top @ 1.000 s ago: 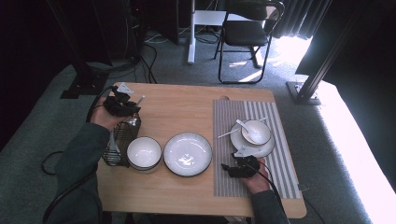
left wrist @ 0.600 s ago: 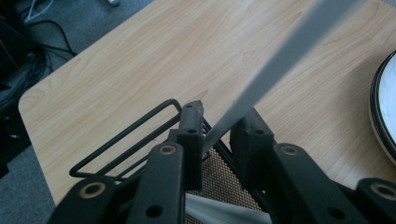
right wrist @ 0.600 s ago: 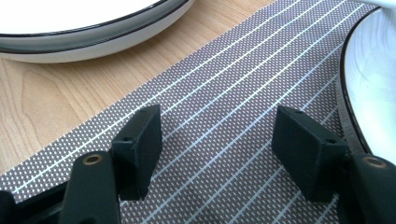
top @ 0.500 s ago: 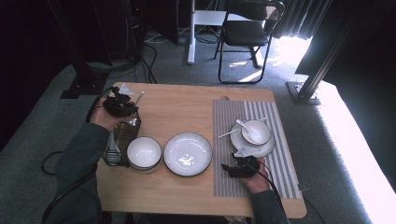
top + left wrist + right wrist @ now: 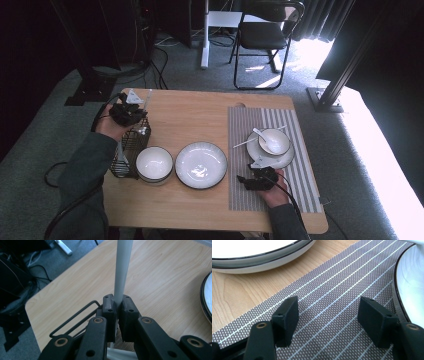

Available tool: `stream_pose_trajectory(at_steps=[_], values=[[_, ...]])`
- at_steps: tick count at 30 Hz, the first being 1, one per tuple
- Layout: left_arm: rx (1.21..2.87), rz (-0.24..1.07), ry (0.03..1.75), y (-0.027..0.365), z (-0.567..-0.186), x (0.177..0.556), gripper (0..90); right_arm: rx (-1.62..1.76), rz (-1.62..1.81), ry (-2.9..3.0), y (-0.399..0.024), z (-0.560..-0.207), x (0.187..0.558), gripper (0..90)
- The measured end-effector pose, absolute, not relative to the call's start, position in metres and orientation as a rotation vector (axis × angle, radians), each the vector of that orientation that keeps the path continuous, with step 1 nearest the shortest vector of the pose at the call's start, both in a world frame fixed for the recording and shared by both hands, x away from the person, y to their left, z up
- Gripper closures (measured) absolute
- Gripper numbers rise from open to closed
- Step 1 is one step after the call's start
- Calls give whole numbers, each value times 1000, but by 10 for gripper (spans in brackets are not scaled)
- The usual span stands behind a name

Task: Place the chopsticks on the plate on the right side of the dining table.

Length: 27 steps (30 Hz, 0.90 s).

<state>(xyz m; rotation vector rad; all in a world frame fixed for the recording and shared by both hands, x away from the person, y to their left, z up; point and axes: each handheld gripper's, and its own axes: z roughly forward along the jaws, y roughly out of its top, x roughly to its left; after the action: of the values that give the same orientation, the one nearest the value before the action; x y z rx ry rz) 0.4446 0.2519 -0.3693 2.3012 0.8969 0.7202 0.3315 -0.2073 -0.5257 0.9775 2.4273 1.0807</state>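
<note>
Moved: left gripper (image 5: pixel 115 305) jaws just closed on the white utensil handle (image 5: pixel 123 267); hands barely shifted.
Left: clenched on handle, over wire basket (image 5: pixel 131 145), left of high view.
Right: right gripper (image 5: pixel 328 315) jaws apart, nothing between, on striped placemat (image 5: pixel 332 297), lower right.

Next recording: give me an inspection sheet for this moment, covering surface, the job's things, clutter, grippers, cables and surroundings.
Surface: wooden table with a striped placemat on its right part.
Job's things: white utensil handle standing up out of the black wire basket at the table's left edge.
Clutter: small bowl and plate mid-table; a bowl holding a spoon stands on a plate on the placemat.
Grippers: left gripper has just closed on the white utensil handle; right gripper open, low over the placemat, nothing between its jaws.
Cables: loose cables on the floor behind the table.
Surroundings: folding chair, grey carpet, bright sunlight at right.
</note>
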Motion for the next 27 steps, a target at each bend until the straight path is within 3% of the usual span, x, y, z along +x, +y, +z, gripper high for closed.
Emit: stream_pose_trajectory(at_steps=[27], values=[[2027,798,635,239,-302,413,850,977,1080,2427,-207,-526,331,328]])
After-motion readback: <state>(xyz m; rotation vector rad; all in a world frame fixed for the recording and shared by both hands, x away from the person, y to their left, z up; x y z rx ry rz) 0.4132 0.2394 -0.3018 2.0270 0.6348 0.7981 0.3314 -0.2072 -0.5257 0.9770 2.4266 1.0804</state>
